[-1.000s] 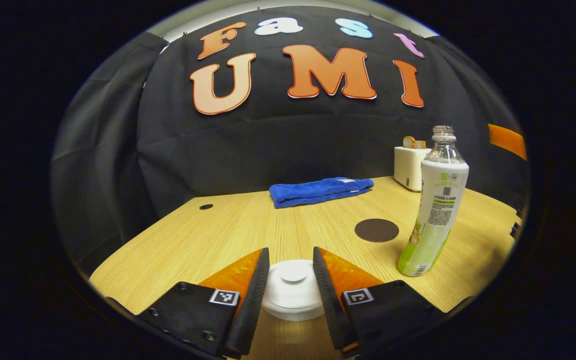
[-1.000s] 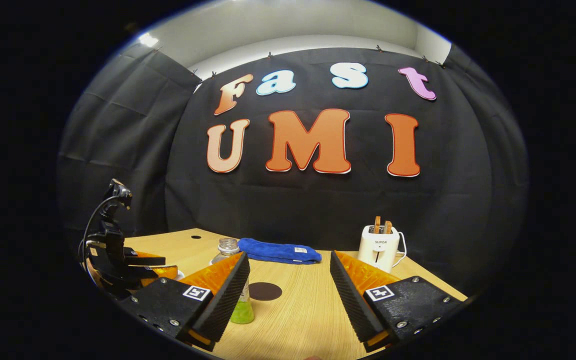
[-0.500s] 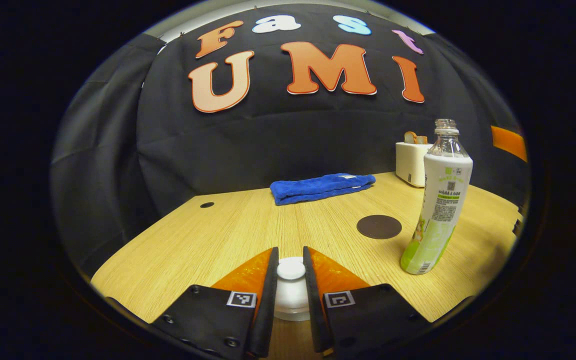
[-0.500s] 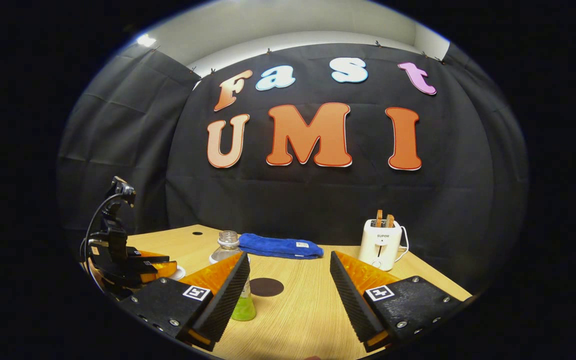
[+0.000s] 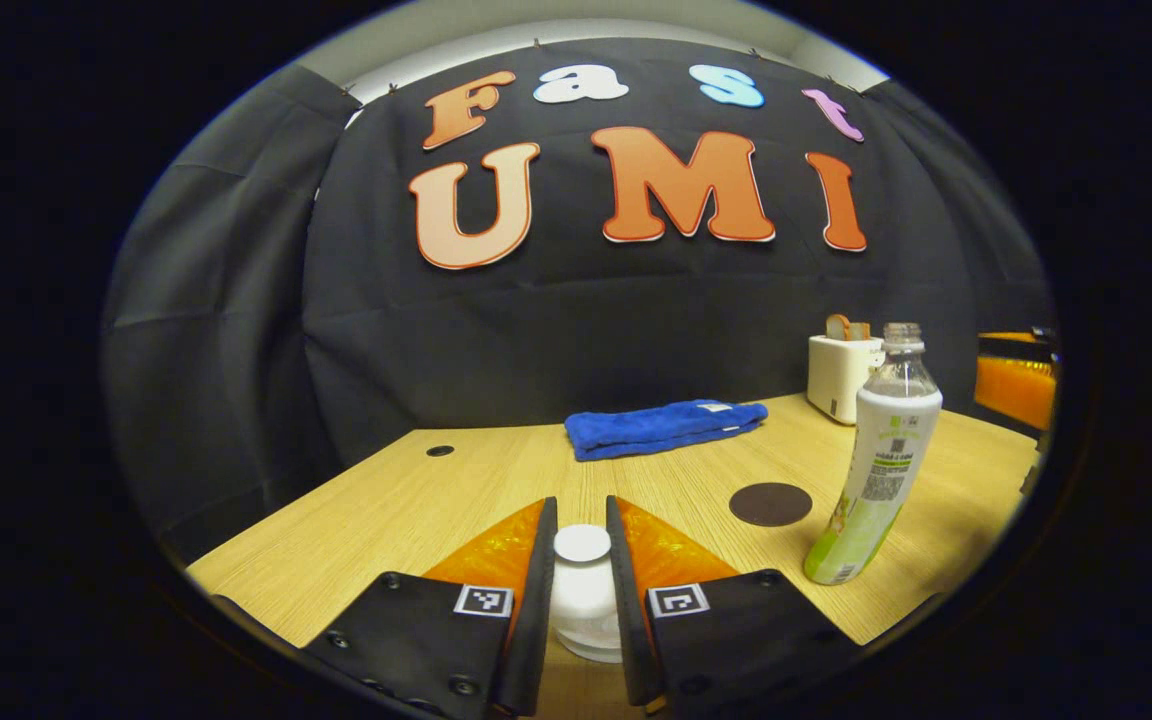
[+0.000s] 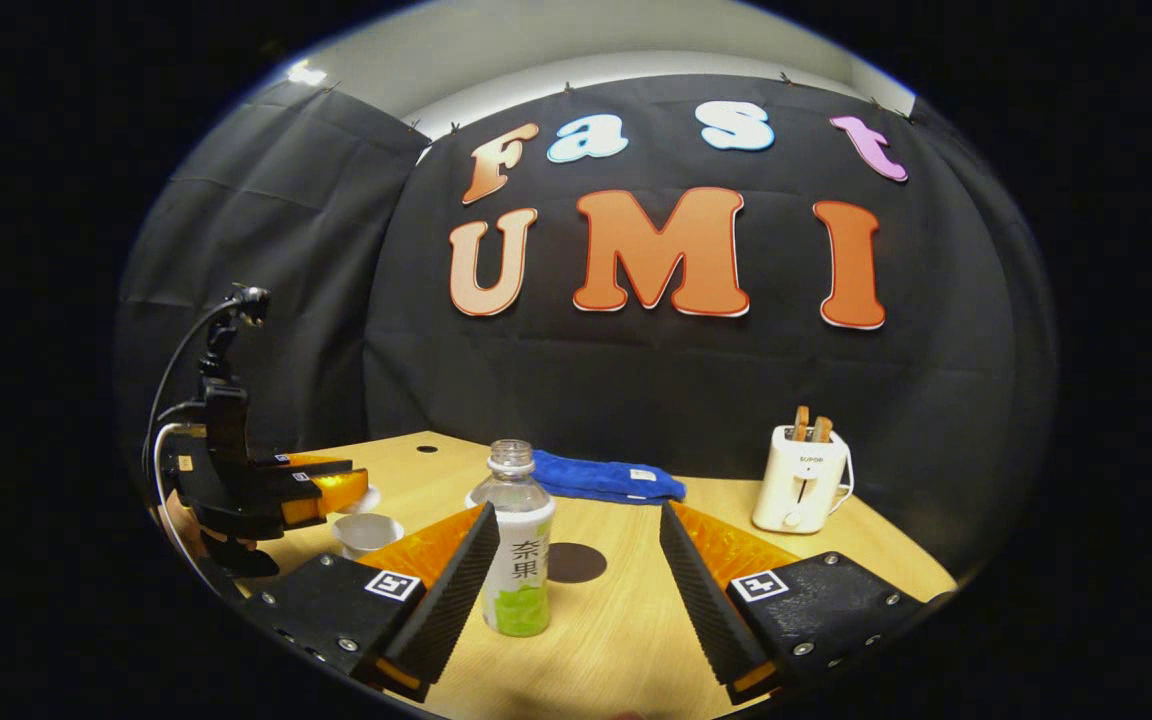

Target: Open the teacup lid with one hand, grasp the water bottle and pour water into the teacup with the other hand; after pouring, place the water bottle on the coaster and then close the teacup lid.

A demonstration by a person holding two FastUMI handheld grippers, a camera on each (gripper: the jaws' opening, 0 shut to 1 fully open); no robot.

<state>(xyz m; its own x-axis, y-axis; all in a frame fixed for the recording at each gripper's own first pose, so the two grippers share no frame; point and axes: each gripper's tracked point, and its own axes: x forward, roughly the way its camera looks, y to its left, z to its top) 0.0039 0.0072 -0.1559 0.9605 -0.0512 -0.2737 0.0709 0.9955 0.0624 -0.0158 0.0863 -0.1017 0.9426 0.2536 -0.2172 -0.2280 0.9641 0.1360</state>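
Left gripper (image 5: 581,560) clamped on teacup lid (image 5: 582,590), now lifted off since a second ago; water bottle (image 5: 876,455) upright near bench's right edge, beside coaster (image 5: 771,504).

Right gripper (image 6: 576,580) wide, closing on water bottle; teacup (image 6: 364,532) uncovered near left edge.

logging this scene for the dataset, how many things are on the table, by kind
teacup: 1
teacup lid: 1, lifted off, in the left gripper
water bottle: 1
coaster: 1
blue towel: 1
toaster: 1
total: 6
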